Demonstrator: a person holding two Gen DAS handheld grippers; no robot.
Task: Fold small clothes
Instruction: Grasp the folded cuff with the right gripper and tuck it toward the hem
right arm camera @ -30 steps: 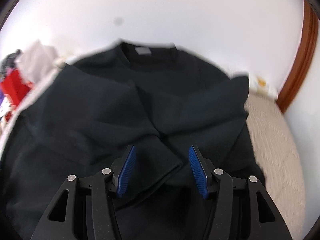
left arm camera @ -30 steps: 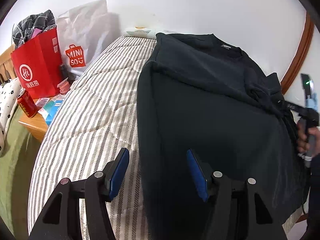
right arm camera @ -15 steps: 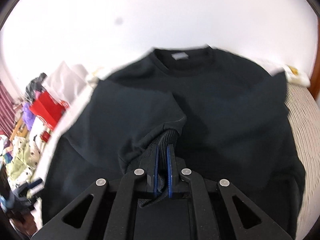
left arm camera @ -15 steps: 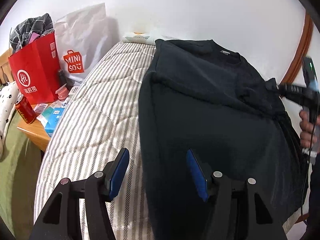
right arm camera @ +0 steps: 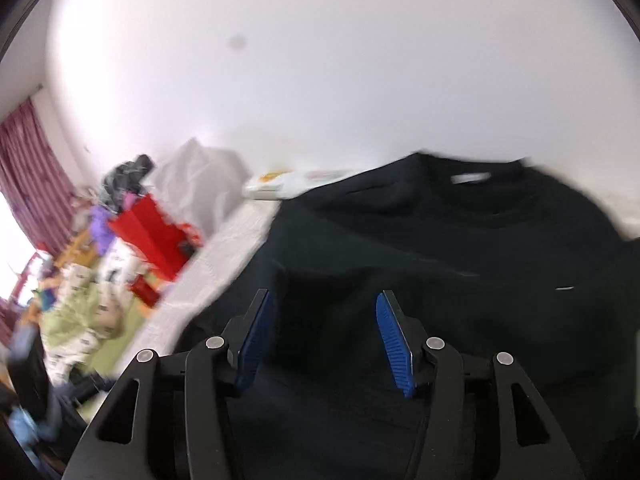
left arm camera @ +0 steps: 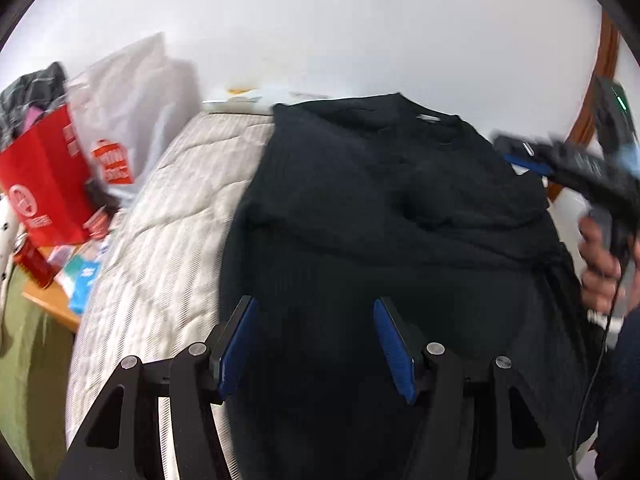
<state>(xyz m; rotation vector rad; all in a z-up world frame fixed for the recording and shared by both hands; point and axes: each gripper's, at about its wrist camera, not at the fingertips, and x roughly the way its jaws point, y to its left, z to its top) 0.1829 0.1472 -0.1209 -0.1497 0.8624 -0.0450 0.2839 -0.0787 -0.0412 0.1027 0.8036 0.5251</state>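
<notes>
**Both grippers empty over sweatshirt**

Black sweatshirt (left arm camera: 380, 240) lies flat on the striped bed (left arm camera: 160, 240), collar toward the wall. Left gripper (left arm camera: 316, 340) above its lower hem area, jaws spread wide, holding nothing. Right gripper (right arm camera: 324, 336) likewise wide apart, empty, over the cloth. Both views blurred.

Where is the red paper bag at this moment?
In the left wrist view the red paper bag stands at the far left, beside the striped mattress, with a white shopping bag behind it.

Red bag (left arm camera: 44, 184), striped mattress (left arm camera: 160, 248), soda can (left arm camera: 34, 266)
</notes>
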